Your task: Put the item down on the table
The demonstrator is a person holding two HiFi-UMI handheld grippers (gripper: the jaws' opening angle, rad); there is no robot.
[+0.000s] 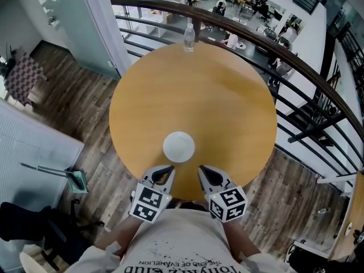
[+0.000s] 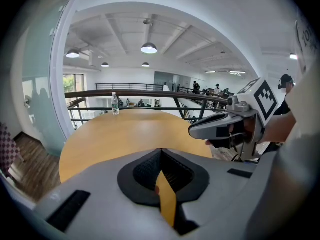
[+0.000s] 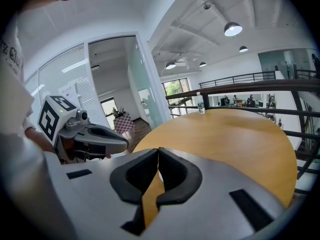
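A white round item (image 1: 178, 147) lies flat on the round wooden table (image 1: 227, 101), close to its near edge. Neither gripper touches it. My left gripper (image 1: 169, 170) hovers just behind it on the left, jaws shut and empty. My right gripper (image 1: 202, 170) hovers just behind it on the right, also shut with nothing in it. In the left gripper view the jaws (image 2: 160, 151) meet at their tips, and the right gripper (image 2: 192, 131) shows alongside. In the right gripper view the jaws (image 3: 158, 151) are together, with the left gripper (image 3: 122, 144) beside them. The jaws hide the white item in both gripper views.
A clear water bottle (image 1: 189, 37) stands at the table's far edge, also seen as the bottle (image 2: 115, 104) in the left gripper view. A dark curved railing (image 1: 296, 61) runs behind the table above a lower floor. A glass wall (image 1: 85, 27) stands at the left.
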